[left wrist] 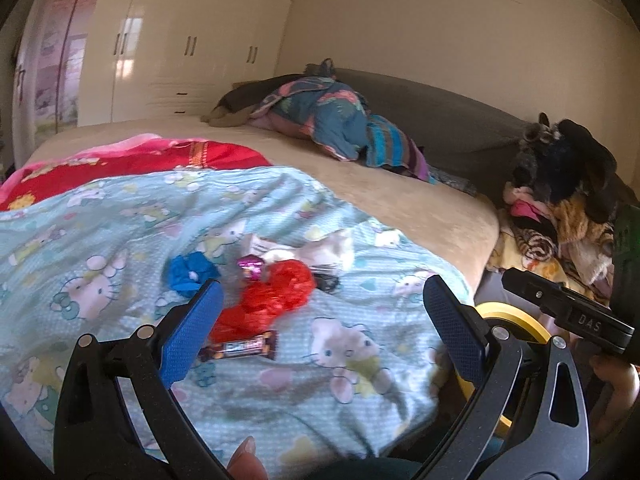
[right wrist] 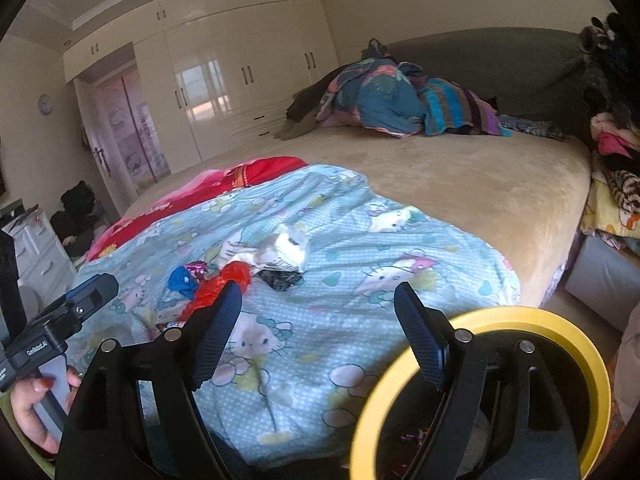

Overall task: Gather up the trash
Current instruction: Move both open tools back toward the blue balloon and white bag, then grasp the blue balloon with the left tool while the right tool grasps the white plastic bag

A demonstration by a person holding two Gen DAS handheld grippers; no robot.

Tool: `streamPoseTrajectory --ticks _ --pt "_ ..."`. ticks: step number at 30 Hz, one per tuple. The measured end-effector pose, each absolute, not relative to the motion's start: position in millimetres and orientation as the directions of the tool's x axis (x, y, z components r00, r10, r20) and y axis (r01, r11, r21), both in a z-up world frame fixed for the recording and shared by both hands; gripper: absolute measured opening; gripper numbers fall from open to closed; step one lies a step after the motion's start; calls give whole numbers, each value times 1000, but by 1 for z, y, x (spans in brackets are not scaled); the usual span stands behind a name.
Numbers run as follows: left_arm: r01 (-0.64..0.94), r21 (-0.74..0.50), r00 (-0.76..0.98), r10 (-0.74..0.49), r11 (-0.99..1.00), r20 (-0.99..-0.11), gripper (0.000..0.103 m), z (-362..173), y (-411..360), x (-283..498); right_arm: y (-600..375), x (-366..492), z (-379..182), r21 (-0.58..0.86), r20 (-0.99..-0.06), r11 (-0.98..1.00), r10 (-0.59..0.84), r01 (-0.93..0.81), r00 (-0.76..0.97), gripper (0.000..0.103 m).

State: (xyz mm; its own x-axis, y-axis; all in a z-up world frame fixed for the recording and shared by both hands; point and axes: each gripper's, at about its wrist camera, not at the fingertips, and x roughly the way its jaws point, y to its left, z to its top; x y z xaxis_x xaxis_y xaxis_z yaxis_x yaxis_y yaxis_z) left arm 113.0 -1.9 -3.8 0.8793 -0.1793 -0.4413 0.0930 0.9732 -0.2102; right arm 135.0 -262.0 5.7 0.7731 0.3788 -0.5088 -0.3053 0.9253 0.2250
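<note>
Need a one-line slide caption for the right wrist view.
Open right gripper over the cartoon quilt, wrappers ahead, yellow-rimmed bin below.

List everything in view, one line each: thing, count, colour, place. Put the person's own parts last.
blue wrapper: 1, blue, on blanket
magenta foil wrapper: 1, pink
red plastic bag: 1, red, mid-blanket
candy bar wrapper: 1, brown, nearest
white crumpled paper: 1, white
dark wrapper: 1, black
blanket: 1, light blue cartoon print, on bed
bin: 1, yellow-rimmed, beside bed
wardrobe: 1, cream, far wall
left gripper: open, empty
right gripper: open, empty
</note>
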Motion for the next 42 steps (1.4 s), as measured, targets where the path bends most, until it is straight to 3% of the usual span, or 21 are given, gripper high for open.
streamPoseTrajectory --ticks 16,22,30,39,42 --pt "-53 -275 863 -94 960 -496 92 -30 67 130 -201 194 -12 243 -540 906 423 -347 727 76" --pt "-85 -285 844 -83 955 -531 91 -42 85 152 -188 226 -20 232 -561 926 377 -298 737 77" --pt "-83 -305 802 -118 949 -585 66 -62 98 188 -173 266 -36 253 -589 931 365 -264 721 77" --pt "-95 -314 749 -140 945 -648 53 -89 104 223 -155 305 -61 227 -633 939 344 -259 694 76" --pt "-121 -327 735 -137 937 -664 49 -96 110 231 -155 316 -69 232 -655 938 345 -256 672 66"
